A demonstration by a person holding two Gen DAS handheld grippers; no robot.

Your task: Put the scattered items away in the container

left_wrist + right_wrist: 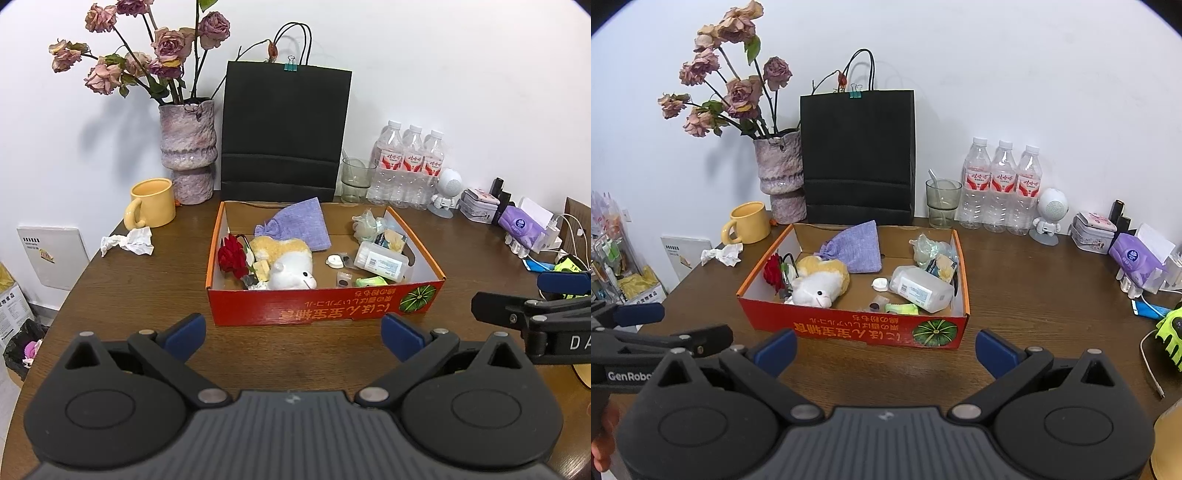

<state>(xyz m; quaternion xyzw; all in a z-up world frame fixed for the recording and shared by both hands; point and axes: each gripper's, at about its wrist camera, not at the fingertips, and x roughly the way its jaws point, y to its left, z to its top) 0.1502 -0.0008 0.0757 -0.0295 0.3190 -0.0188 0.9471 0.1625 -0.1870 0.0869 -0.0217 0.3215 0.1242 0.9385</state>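
A red cardboard box (321, 306) (849, 325) stands on the brown table. It holds a purple pouch (299, 225) (855, 247), a white and yellow plush (288, 264) (818, 286), a red flower (231, 258) (772, 273), a clear plastic container (380, 260) (919, 288) and several small items. A crumpled tissue (129, 240) (722, 254) lies on the table left of the box. My left gripper (293, 338) is open and empty in front of the box. My right gripper (886, 350) is open and empty in front of the box.
Along the wall stand a yellow mug (151, 203), a vase of dried roses (188, 147), a black paper bag (284, 129), a glass (356, 179), three water bottles (410, 166) and a small white robot figure (447, 192). A purple tissue pack (1136, 258) and cables lie at the right.
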